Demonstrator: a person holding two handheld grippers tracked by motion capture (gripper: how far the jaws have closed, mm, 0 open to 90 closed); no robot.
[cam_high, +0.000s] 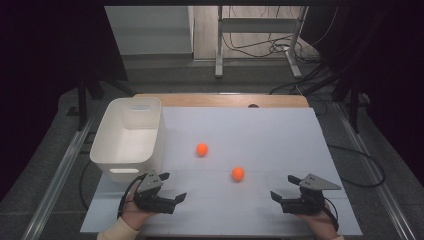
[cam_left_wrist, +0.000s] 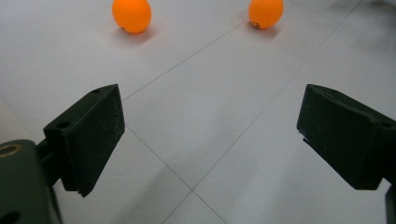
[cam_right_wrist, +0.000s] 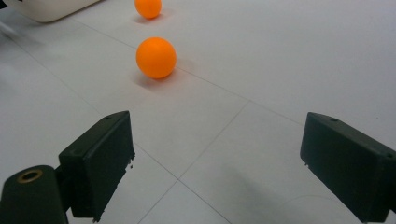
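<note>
High view: the left gripper (cam_high: 172, 186) and right gripper (cam_high: 283, 186) rest near the front edge of the white table (cam_high: 280, 135), jaws spread wide, nothing held. Two small orange round balls lie between them: the near ball (cam_high: 238, 173) and the far ball (cam_high: 201, 149). A white rectangular plastic bin (cam_high: 131, 137) stands at far left.

Left gripper view: jaws apart, empty; both balls lie well ahead.

Right gripper view: jaws apart, empty; the near ball (cam_right_wrist: 156, 57) lies ahead.

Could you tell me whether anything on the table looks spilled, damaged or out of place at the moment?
Nothing stands out. The two orange balls, one farther and one nearer, lie apart on the white table; the white bin stands upright at its left edge. The left gripper and right gripper are open, holding nothing.
</note>
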